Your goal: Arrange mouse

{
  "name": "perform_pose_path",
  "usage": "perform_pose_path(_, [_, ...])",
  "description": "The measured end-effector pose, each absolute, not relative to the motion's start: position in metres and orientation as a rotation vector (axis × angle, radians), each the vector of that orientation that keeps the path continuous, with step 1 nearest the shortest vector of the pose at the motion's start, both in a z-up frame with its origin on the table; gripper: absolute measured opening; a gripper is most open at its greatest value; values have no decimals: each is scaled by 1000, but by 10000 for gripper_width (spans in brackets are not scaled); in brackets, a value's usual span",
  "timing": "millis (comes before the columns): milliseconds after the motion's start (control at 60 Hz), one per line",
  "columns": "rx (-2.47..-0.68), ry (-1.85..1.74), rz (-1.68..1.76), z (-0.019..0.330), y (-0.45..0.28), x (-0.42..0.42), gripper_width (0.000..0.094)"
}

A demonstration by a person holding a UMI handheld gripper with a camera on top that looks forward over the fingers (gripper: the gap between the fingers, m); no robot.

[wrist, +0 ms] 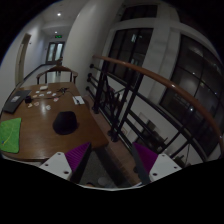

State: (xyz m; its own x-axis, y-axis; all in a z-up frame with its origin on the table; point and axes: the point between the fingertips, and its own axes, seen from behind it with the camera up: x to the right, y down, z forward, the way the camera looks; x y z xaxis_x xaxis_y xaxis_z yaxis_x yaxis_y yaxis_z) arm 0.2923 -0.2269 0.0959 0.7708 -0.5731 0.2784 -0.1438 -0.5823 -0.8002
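Left of centre in the frame, a dark mouse (65, 123) lies on the brown wooden bench (45, 135), near its right edge and well ahead of the fingers. At the bottom of the frame the gripper (112, 160) shows its two fingers spread wide apart with nothing between them: the left fingertip (77, 156) with its magenta pad sits just over the bench's near corner, the right fingertip (150, 160) hangs over open space beyond the bench. A green mat (9, 134) lies at the left edge of the frame on the bench. Farther back, in the upper left, a dark flat device (12, 103) and a few small items too small to tell rest on the bench. A railing with a wooden handrail (150, 75) runs across the right half of the frame.
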Motion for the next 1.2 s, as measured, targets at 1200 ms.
perform_pose_path(1200, [-2158,439,-417,-3,38,214,739])
